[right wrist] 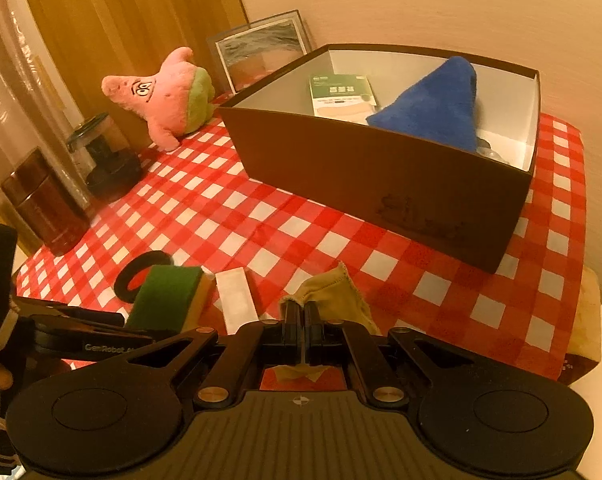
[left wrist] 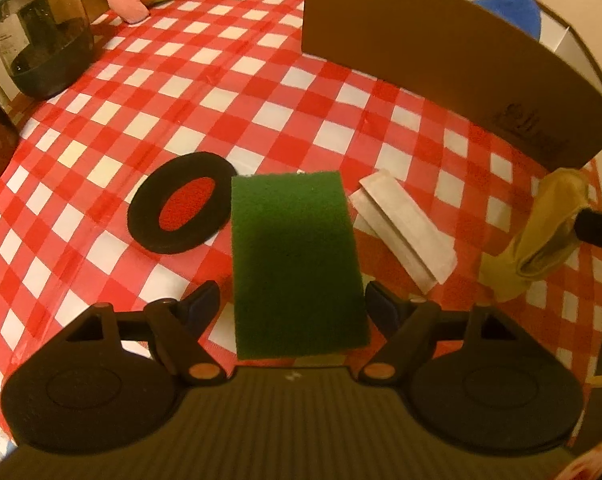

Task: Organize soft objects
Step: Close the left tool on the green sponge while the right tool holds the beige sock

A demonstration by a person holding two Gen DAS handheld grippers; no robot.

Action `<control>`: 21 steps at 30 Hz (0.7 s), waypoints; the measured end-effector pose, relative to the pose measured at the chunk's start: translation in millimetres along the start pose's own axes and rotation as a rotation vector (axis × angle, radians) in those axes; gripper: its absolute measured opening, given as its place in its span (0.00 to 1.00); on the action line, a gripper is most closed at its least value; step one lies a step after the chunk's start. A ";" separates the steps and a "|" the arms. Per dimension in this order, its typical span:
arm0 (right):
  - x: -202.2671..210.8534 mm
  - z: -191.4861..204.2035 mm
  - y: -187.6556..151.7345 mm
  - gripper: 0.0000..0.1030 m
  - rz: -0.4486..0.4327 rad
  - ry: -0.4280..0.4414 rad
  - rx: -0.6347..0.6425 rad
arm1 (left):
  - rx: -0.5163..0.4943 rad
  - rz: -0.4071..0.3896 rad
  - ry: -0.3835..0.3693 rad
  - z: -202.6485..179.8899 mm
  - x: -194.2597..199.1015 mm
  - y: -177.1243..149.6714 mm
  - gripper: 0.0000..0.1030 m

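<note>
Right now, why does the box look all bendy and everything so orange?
In the left wrist view the fisheye lens bows the brown box edge into a curve, and the corners go dark; in the right wrist view warm lamp light tints the wall orange, and the checked tablecloth also curves toward the edges.

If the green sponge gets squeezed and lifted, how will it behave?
The green sponge likely compresses between the left tool, its body looking like foam. Probably light. Flat and rectangular, so unlikely to roll. Its fuzzy top should resist slipping.
</note>
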State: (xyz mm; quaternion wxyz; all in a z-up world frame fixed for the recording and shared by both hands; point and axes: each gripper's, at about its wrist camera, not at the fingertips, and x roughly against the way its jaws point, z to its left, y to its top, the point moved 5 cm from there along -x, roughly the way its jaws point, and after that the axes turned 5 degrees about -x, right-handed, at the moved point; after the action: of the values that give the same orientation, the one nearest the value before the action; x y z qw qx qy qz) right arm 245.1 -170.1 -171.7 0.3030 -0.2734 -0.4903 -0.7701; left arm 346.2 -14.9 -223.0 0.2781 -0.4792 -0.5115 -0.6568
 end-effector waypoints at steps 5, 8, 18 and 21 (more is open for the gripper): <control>-3.1 -2.8 1.4 0.02 0.007 -0.003 -0.003 | -0.004 0.015 0.011 0.7 -8.5 3.8 0.76; -4.8 -4.0 2.5 0.02 0.011 -0.007 -0.007 | -0.010 0.012 0.007 0.6 -8.8 5.8 0.74; -5.0 -4.4 4.7 0.02 0.010 -0.013 -0.007 | -0.055 -0.029 0.020 -3.9 -2.8 9.2 0.67; -4.1 -4.6 5.7 0.02 0.007 -0.013 -0.009 | -0.061 -0.051 0.024 -2.7 3.2 10.5 0.67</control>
State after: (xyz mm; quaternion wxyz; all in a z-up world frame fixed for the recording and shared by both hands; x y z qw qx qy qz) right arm 251.4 -175.5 -172.9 0.3013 -0.2814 -0.4876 -0.7695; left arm 353.0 -20.5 -215.9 0.2525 -0.4663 -0.4999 -0.6848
